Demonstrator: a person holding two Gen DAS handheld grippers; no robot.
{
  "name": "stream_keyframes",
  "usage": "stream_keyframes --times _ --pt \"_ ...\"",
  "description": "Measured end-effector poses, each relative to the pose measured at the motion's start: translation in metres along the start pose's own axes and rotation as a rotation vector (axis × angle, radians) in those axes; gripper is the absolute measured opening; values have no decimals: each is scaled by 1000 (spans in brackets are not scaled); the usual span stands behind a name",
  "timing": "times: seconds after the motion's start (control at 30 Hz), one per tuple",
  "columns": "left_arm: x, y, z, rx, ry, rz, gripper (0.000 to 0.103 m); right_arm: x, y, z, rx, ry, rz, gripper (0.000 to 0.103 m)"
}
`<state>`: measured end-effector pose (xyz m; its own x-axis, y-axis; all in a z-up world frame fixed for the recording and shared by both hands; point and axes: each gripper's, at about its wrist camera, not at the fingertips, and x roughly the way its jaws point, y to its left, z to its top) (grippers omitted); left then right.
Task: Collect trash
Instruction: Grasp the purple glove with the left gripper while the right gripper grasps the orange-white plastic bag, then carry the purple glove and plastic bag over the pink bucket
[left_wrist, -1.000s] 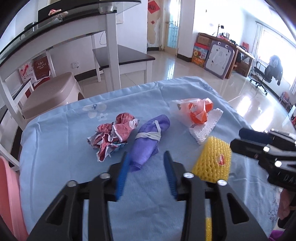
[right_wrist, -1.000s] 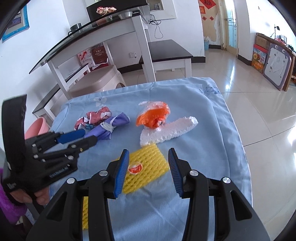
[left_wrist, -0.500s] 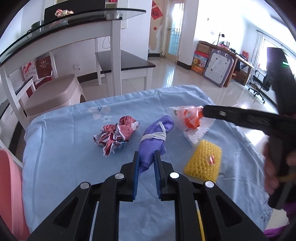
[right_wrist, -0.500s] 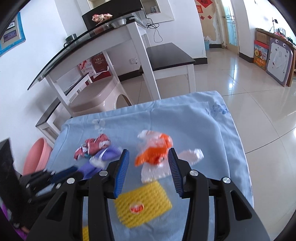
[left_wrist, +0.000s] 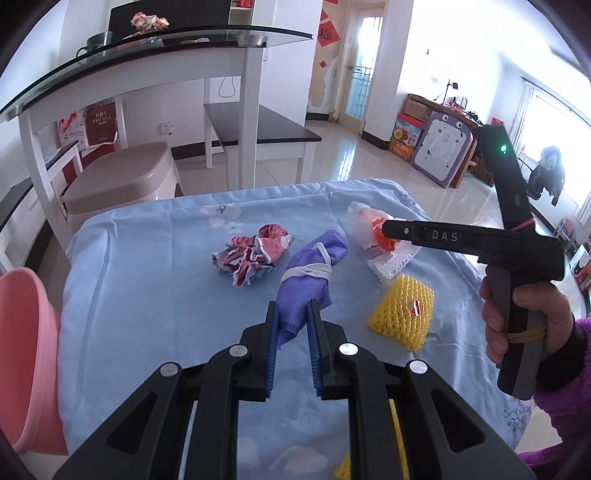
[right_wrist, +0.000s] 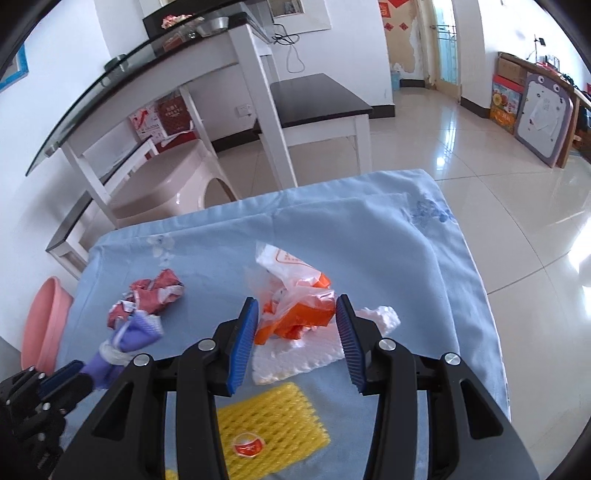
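One purple cloth bundle (left_wrist: 309, 273), one crumpled red wrapper (left_wrist: 252, 255), one orange-and-white plastic bag (right_wrist: 295, 295), one white foam piece (right_wrist: 314, 350). Two yellow foam nets (left_wrist: 402, 314), perhaps a third at the bottom edge. One pink basin (left_wrist: 22, 354).

Crumpled wrapper (left_wrist: 255, 254) left of tied cloth bundle (left_wrist: 314, 273), foam net (left_wrist: 402, 314) right, plastic bag (right_wrist: 291, 295) on foam sheet (right_wrist: 314, 350)
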<state>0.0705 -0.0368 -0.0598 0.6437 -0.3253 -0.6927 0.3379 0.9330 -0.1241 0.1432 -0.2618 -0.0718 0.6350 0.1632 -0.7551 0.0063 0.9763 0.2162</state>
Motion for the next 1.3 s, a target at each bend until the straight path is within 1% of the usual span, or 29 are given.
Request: stream_keyframes --times 0.07,0.13,0.17,0.2,0.23,0.27,0.43,0.67,0.97,1.03,1.17,1.3 --pt "-3 1 -2 -5 -2 4 14 3 -2 -1 6 5 3 44" --pt "-6 2 -3 -10 -4 7 14 2 -2 -3 -2 -3 5 41" --pt "-8 3 -4 -13 -7 10 14 1 -1 -3 -6 -4 8 38" --pt "-9 3 -4 -15 -8 12 14 1 -1 -4 -9 -6 11 32" --pt "-11 4 -5 -18 -10 14 14 1 0 -4 -11 -7 14 29" --pt "-12 5 -5 -23 -14 17 14 1 1 -5 -17 -8 16 22" --pt "-20 6 -6 -34 -28 24 14 -7 4 -8 -38 -27 22 11" --pt "-34 9 -7 -60 -59 31 14 -37 20 -21 -85 -83 55 9" --pt "-57 16 -7 -105 -111 59 14 -81 47 -34 -125 -162 123 9" --pt "-66 19 -8 -117 -132 76 14 -88 54 -36 -134 -176 135 9" --pt "-83 27 -10 -133 -176 134 14 -100 70 -41 -161 -206 156 9" --pt "-98 39 -13 -170 -203 161 14 -107 85 -44 -191 -222 175 9"
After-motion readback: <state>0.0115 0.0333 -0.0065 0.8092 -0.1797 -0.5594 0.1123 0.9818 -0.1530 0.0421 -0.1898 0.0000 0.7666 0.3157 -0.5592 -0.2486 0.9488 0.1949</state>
